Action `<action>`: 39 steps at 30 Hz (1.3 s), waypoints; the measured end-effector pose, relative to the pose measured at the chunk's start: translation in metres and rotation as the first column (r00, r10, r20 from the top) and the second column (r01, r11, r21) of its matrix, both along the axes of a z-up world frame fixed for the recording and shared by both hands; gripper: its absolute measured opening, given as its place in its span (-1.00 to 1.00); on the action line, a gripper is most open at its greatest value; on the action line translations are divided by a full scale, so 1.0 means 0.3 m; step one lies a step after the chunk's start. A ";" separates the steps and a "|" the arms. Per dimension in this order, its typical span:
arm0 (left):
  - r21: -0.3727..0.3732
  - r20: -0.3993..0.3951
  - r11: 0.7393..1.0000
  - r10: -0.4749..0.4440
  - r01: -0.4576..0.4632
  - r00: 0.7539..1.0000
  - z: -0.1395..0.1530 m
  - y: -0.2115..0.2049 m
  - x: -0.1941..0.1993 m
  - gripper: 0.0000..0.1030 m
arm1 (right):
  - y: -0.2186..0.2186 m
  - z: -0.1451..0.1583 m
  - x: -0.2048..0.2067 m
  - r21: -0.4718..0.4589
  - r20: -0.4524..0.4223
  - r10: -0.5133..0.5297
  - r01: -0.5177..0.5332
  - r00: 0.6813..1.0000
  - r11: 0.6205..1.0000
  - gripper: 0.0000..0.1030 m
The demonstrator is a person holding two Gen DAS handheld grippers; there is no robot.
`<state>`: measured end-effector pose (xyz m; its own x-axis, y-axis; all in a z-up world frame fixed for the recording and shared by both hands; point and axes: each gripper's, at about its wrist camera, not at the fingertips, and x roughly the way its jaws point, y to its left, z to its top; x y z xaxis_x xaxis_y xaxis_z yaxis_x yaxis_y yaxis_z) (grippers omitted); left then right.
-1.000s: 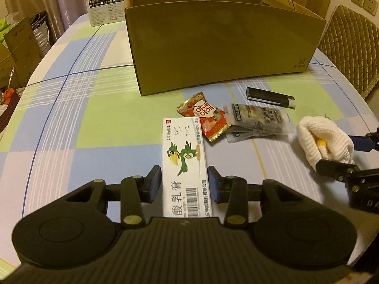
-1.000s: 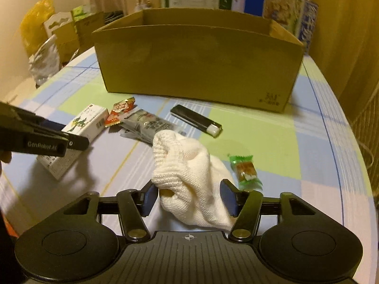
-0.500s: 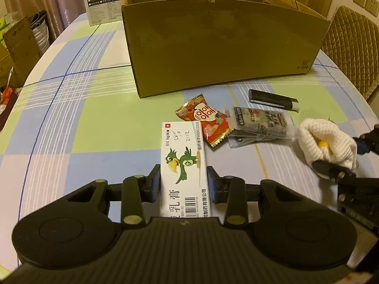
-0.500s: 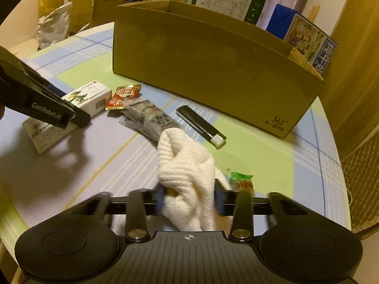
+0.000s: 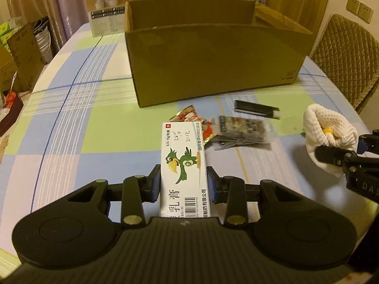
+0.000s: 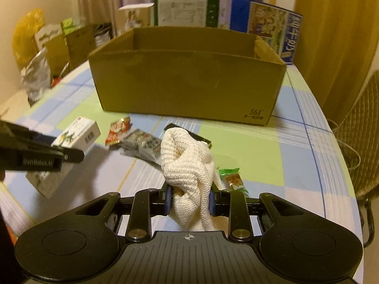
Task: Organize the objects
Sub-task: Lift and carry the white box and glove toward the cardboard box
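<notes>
My left gripper (image 5: 183,184) is shut on a white medicine box (image 5: 183,165) printed with a green bird, lifted off the table; the same medicine box (image 6: 71,142) shows at the left of the right wrist view. My right gripper (image 6: 188,200) is shut on a bunched white knitted cloth (image 6: 187,165), also raised; the cloth (image 5: 329,130) appears at the right of the left wrist view. An open cardboard box (image 5: 213,54) stands ahead on the checked tablecloth. A red snack packet (image 5: 189,118), a grey foil packet (image 5: 241,132) and a black lighter (image 5: 257,108) lie before it.
A small green candy (image 6: 233,179) lies just right of the cloth. Printed cartons (image 6: 265,23) stand behind the cardboard box. A wicker chair (image 5: 345,56) sits at the table's right. Cartons and bags (image 6: 47,47) crowd the left side beyond the table edge.
Both grippers closed on their objects and lifted them. The medicine box and the cloth rose off the table, and both views tilted up toward the cardboard box.
</notes>
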<state>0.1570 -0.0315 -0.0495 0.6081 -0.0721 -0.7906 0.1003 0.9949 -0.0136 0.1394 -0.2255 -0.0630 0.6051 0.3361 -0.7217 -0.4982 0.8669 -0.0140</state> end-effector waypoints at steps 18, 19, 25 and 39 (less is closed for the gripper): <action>-0.005 0.084 0.998 -0.055 0.055 0.995 0.174 -0.076 -0.132 -0.36 | -0.056 0.160 -0.115 0.092 0.011 -0.049 0.048 0.999 0.995 -0.50; -0.006 0.089 0.998 -0.057 0.058 0.994 0.182 -0.080 -0.138 -0.36 | -0.060 0.163 -0.116 0.095 0.011 -0.050 0.049 0.999 0.994 -0.50; -0.015 0.109 0.997 -0.069 0.071 0.992 0.224 -0.091 -0.152 -0.36 | -0.070 0.189 -0.130 0.120 -0.003 -0.058 0.058 0.998 0.991 -0.50; -0.015 0.166 0.996 -0.085 0.089 0.982 0.384 -0.072 -0.035 -0.36 | -0.071 0.348 -0.013 0.172 0.016 -0.046 0.043 0.999 0.984 -0.50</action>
